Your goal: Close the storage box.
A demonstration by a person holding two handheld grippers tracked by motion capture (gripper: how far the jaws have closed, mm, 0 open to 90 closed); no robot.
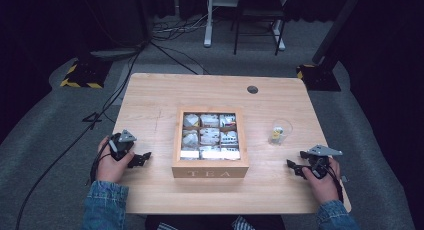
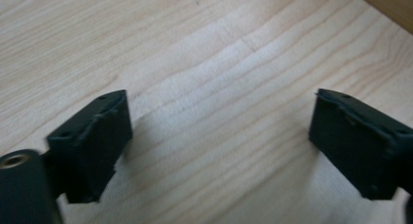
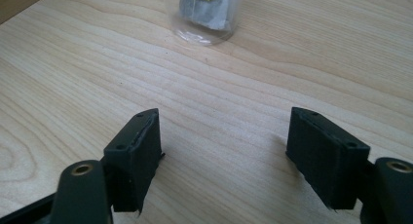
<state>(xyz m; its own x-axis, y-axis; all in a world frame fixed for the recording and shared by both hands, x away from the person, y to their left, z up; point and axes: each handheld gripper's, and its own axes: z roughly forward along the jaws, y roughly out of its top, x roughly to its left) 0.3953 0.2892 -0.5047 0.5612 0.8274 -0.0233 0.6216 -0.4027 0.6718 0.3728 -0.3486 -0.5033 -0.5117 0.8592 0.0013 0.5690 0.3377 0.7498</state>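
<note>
A wooden tea box marked TEA stands mid-table, lid shut, with several white tea bags showing through its window. To its right a clear glass holds a tea bag with a yellow tag; the right gripper view shows the same glass straight ahead. My left gripper rests low on the table left of the box, its jaws wide apart over bare wood. Near the table's right front, my right gripper is open too, with nothing between its pads.
The wooden table has a round cable hole at the back. A corner of the tea box shows at the upper right of the left gripper view. Stands, cables and a chair sit on the grey floor beyond.
</note>
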